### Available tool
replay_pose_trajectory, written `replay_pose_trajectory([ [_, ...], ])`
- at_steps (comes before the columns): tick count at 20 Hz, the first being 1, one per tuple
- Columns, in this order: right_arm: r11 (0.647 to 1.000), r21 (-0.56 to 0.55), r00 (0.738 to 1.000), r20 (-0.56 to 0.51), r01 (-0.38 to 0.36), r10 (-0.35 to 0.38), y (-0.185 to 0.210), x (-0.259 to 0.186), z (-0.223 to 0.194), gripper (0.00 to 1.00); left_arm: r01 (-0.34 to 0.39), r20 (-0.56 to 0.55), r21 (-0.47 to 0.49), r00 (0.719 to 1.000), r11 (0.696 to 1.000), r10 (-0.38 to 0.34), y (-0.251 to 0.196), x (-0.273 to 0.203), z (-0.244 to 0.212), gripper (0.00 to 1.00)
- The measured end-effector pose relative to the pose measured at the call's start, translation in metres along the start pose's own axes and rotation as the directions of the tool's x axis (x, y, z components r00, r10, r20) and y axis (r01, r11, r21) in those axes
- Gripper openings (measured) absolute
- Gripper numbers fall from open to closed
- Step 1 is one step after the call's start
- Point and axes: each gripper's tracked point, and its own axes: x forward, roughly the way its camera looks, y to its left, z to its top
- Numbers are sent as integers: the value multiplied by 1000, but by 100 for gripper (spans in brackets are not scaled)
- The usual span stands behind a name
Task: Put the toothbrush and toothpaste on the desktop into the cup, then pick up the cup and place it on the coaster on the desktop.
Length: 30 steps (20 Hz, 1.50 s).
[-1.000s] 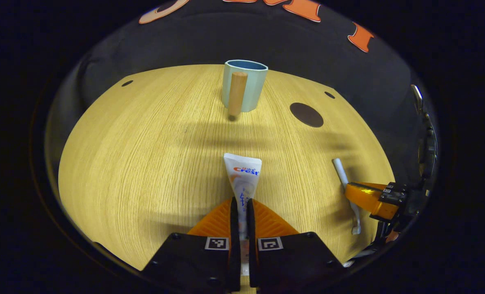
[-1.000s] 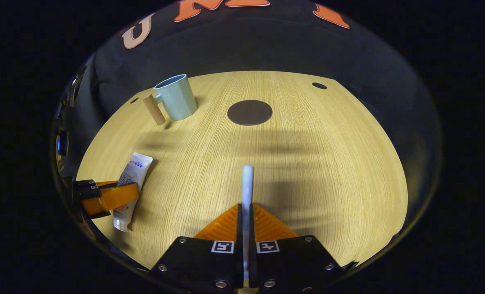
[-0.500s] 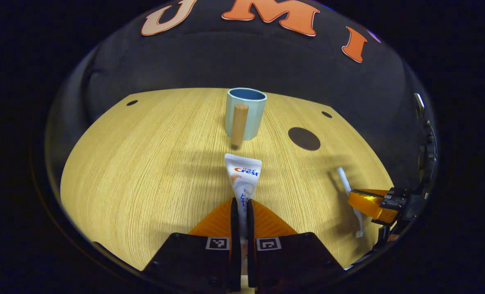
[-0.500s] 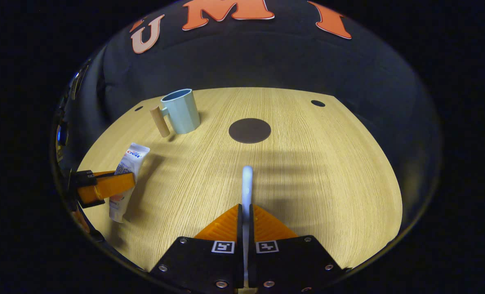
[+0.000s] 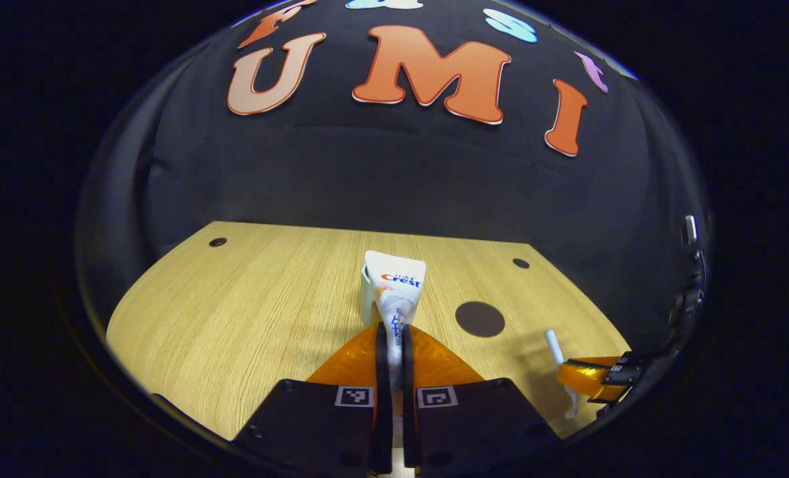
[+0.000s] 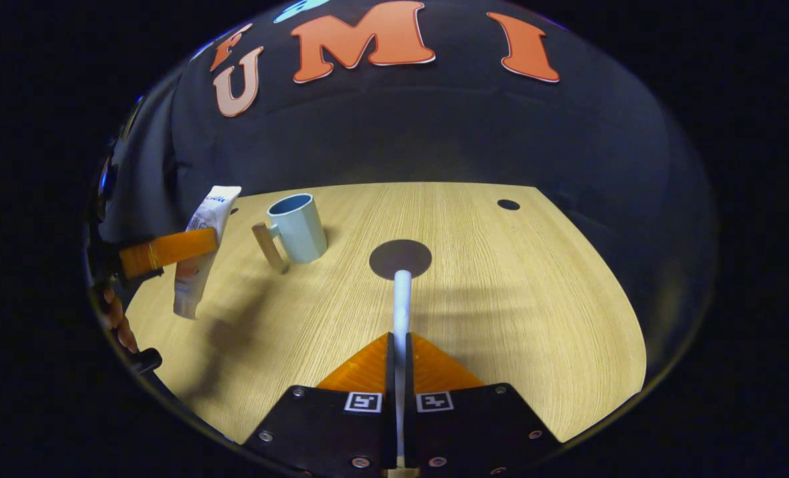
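My left gripper [image 5: 392, 332] is shut on the white toothpaste tube [image 5: 396, 289], held up off the wooden desktop [image 5: 262, 299]; the tube hides most of the pale blue cup [image 5: 366, 292] behind it. My right gripper [image 6: 400, 342] is shut on the white toothbrush [image 6: 402, 299], whose handle points toward the dark round coaster [image 6: 400, 258]. In the right gripper view the cup [image 6: 296, 228] with its wooden handle [image 6: 269, 247] stands upright at the left rear, and the left gripper [image 6: 169, 249] holds the tube [image 6: 198, 255] tilted in the air beside it. The coaster [image 5: 479, 318] lies right of the cup.
The black cloth wall [image 5: 394, 179] rises behind the desktop's far edge. Small dark holes [image 5: 217, 242] [image 5: 521, 263] mark the desktop's rear corners. A hand [image 6: 117, 322] shows at the left edge. The other gripper [image 5: 594, 380] carries the brush [image 5: 557, 352] at lower right.
Both grippers have lifted their objects off the desktop and tilted upward. The toothpaste tube now hangs in the air near the cup; the toothbrush is raised toward the coaster.
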Motion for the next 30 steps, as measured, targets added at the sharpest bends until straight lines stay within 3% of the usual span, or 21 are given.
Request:
replay_pose_trajectory([
  [2,1000,2,1000,27,-3,3,-2,0,11,5,15,53,-3,998,1000,-15,-4,6,20,10],
  [3,1000,3,999,43,-3,3,-4,0,17,0,25,86,-2,996,1000,-25,-6,9,34,10],
  [4,1000,6,998,57,-4,4,-4,1,22,5,32,120,0,992,999,-32,-6,13,47,10],
  [14,1000,4,984,178,3,-3,-16,6,72,5,68,309,26,948,997,-73,-10,87,131,10],
  [19,1000,-5,982,190,3,-2,-17,16,79,5,68,263,26,962,997,-73,-9,132,112,10],
  [25,1000,-15,980,199,-6,9,-15,20,81,5,38,254,-3,967,999,-36,0,153,99,10],
  [30,1000,-7,977,211,-6,8,-15,15,82,5,39,224,-23,974,999,-33,2,160,88,16],
])
